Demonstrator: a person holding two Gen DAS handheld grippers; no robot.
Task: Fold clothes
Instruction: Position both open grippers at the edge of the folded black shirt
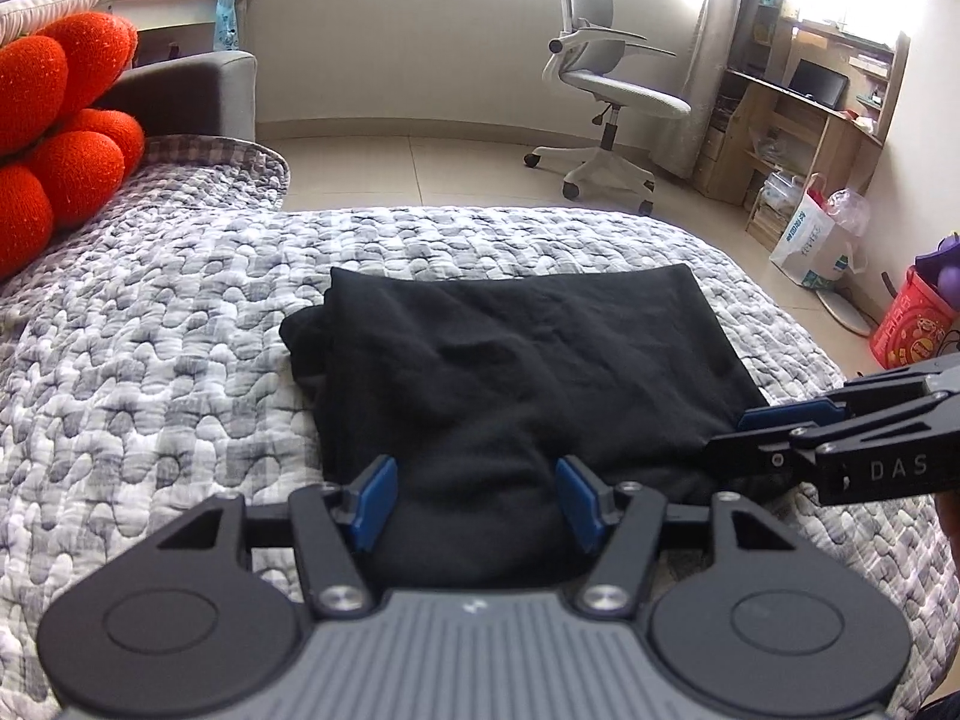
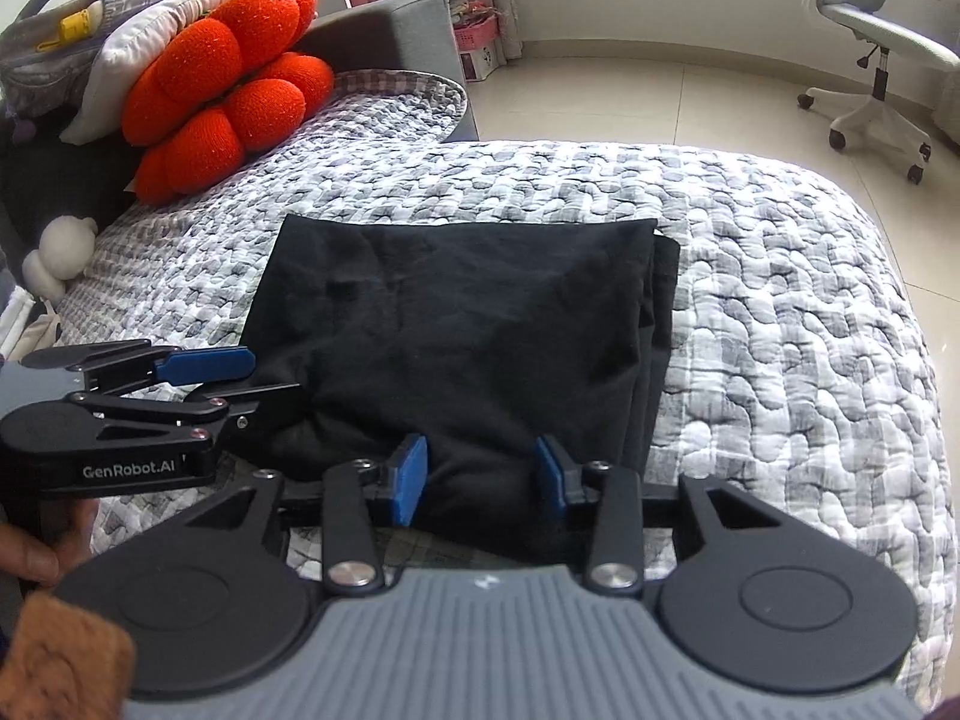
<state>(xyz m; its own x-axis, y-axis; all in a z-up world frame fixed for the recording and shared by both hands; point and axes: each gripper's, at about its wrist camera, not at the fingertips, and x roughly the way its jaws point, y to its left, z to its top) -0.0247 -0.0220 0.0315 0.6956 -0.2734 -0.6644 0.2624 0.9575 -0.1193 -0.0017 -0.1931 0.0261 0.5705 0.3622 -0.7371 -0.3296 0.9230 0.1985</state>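
Observation:
A black garment point(image 1: 510, 354) lies folded into a rough rectangle on the quilted grey-and-white bedspread point(image 1: 180, 324). My left gripper point(image 1: 477, 501) sits at the garment's near edge. Its blue pads point(image 1: 378, 504) stand apart, with a low hump of the black cloth between them. My right gripper point(image 2: 480, 477) rests at the same near edge further right, jaws apart, and black garment point(image 2: 456, 312) cloth lies in its gap too. Seen from the side, the left gripper point(image 2: 264, 378) and the right gripper point(image 1: 729, 438) each show a bare blue pad. Neither pad visibly presses on the cloth.
A red flower-shaped cushion point(image 2: 228, 90) and pillows lie at the head of the bed on the left. Beyond the bed's far edge are tiled floor, a white office chair point(image 1: 606, 90), a wooden desk point(image 1: 798, 114), and bags point(image 1: 810, 240). A hand point(image 2: 30, 546) holds the left gripper.

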